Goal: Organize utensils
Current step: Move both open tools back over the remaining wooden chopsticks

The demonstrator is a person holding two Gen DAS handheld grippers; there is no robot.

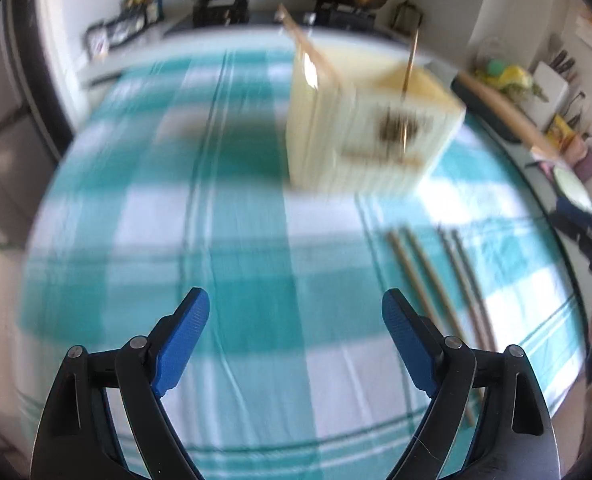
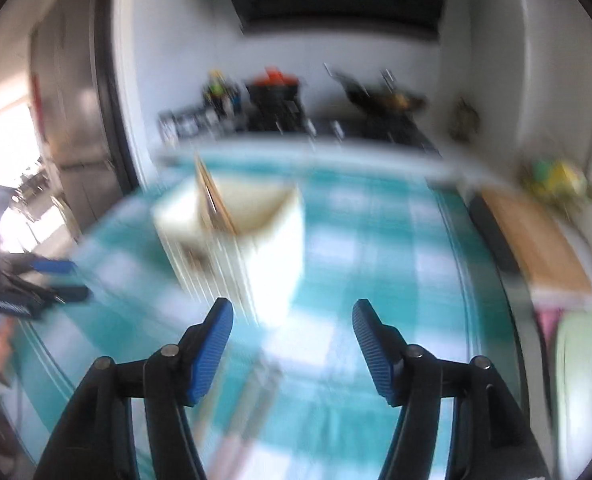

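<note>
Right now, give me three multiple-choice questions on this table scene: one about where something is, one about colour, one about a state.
1. Where do the loose chopsticks lie, seen from the left wrist?
A. inside the holder
B. on the cloth, nearer than the holder
C. on the stove

2. The tablecloth is checked white and:
A. red
B. teal
C. black

3. The left gripper is:
A. open, empty
B. shut on a chopstick
C. shut on the holder

Answers: B, they rest flat before the cream utensil holder; B, teal squares show; A, nothing between its blue pads.
</note>
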